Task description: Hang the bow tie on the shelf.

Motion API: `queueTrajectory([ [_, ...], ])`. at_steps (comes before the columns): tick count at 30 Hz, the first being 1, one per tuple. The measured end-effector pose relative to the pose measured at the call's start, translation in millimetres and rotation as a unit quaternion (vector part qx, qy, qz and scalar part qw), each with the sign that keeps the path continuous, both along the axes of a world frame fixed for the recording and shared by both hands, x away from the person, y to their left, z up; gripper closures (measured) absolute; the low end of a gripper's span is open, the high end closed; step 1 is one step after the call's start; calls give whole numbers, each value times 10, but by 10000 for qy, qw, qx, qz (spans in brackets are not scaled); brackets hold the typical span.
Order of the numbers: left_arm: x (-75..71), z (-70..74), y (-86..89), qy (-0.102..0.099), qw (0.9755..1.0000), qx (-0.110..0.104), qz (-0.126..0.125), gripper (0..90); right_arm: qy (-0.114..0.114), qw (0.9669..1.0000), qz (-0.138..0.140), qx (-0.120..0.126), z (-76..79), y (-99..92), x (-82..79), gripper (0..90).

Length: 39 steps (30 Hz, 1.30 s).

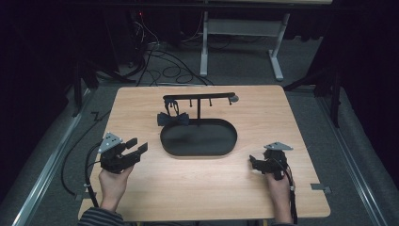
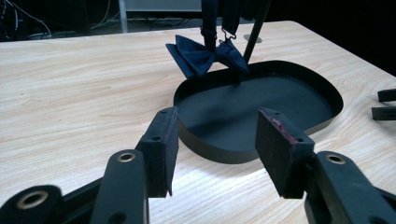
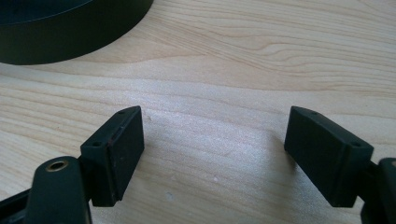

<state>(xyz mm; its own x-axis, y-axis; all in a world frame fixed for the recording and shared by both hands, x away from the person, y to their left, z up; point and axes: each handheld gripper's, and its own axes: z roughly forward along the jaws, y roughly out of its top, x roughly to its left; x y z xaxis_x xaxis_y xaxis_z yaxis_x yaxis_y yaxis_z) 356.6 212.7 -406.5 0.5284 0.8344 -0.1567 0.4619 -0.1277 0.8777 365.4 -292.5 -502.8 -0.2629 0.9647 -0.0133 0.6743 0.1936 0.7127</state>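
- Bow tie [image 1: 173, 119], dark navy, hangs by its strap from a hook near the left end of a black T-shaped rack [image 1: 199, 98]; its wings sit just above the rear left rim of the oval tray [image 1: 181, 147].
- Its long axis runs roughly parallel to the table's far edge, one wing toward the left edge and the other toward the rack's upright post; in the left gripper view the bow tie [image 2: 205, 55] tilts a little, with the strap rising straight up from its knot.
- From the left gripper [image 1: 133, 151] the bow tie lies ahead and to the right, well apart, beyond the tray's near left curve.
- Left gripper [image 2: 215, 142] stands with jaws spread wide and nothing between them, raised over the table [image 1: 141, 188] near its left edge and aimed toward the tray [image 2: 327, 88].
- Right gripper [image 1: 256, 162] sits near the right edge of the table, toward the near right corner, well apart from the bow tie and on the far side of the tray from it.
- In the right gripper view the right gripper [image 3: 212, 144] has its jaws wide apart over bare wood [image 3: 233, 70], empty, with the tray's black wall [image 3: 70, 42] at upper left.
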Motion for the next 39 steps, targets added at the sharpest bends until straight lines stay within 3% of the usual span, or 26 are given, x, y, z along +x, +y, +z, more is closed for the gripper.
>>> queueTrajectory([
  [21, -39, -211, 4, 280, 9995, -58, -91, 494, 8, 10000, 1, -1, 1, 1, -1, 211],
  [39, 119, -356, -182, 607, 9975, -4, -350, 491, 7, 10000, 2, -4, 1, 0, -1, 211],
])
